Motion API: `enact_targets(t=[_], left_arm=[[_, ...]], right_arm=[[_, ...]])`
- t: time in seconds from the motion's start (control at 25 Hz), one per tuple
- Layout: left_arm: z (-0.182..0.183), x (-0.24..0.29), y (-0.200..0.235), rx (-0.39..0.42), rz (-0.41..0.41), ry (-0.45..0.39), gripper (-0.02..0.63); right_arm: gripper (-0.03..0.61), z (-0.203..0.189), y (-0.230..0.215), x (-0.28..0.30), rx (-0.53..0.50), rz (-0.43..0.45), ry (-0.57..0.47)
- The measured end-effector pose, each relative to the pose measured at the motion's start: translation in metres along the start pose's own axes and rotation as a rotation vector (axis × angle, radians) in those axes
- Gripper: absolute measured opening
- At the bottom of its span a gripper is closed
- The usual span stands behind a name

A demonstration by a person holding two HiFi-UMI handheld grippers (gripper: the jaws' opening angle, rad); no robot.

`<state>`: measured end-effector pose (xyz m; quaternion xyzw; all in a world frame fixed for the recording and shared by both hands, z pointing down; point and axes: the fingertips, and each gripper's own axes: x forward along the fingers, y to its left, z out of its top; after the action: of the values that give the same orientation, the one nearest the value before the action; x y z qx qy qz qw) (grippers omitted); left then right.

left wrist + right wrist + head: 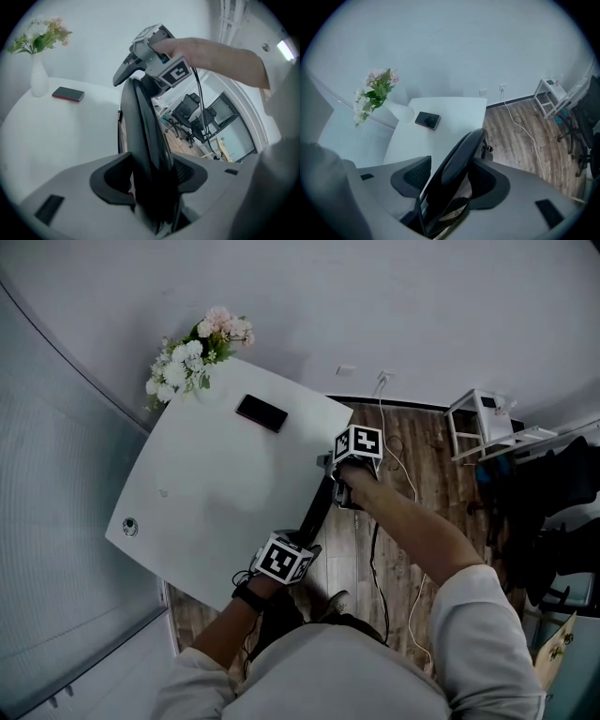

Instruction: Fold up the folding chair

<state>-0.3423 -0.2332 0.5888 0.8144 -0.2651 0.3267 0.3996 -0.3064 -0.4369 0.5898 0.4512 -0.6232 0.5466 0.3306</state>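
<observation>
Folding chair (317, 507): black, folded flat and standing on edge. In the head view it is a narrow dark bar running from 7 o'clock to 1 o'clock along the white table's (216, 493) 3 o'clock edge, over the wooden floor (412, 456).

Left gripper (149, 180): at the chair's 7 o'clock end. Its own view shows the jaws closed on the chair's black edge, which fills the gap between them and rises toward 12 o'clock.

Right gripper (450, 180): at the chair's 1 o'clock end, tilted steeply down. Its jaws are spread. The chair's curved rim stands between them, close by the 3 o'clock pad, and a strip of white table shows between the rim and the 9 o'clock pad.

Grippers to each other: one at each end of the chair, well apart. In the left gripper view, the right one sits over the chair's top at 12 o'clock.

Phone (262, 412): flat on the table, at 10 o'clock from the right gripper, apart from the chair.

Flowers (192, 357): in a white vase (39, 77) at the table's 11 o'clock corner.
</observation>
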Motion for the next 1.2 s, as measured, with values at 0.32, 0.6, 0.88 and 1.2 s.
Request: enact_targets(t=[0.32,0.6,0.88,1.2], left_arm=[[0.035,-0.042,-0.002,0.095,0.151,-0.136,0.245],[0.098,-0.076,-0.054,0.230,0.263,-0.302,0.235],[0.141,-0.071,-0.140,0.334,0.231,-0.431,0.183],[0.140,-0.046,-0.241,0.462,0.194,-0.482,0.129]], right_arm=[[0.262,0.010,-0.002,-0.070,-0.093,0.119,-0.176],[0.232,-0.020,-0.064,-0.199,-0.222,0.107,-0.454],[0.195,-0.102,-0.177,-0.329,-0.288,-0.042,-0.724],[0.118,-0.222,-0.278,-0.456,-0.339,-0.236,-0.985]])
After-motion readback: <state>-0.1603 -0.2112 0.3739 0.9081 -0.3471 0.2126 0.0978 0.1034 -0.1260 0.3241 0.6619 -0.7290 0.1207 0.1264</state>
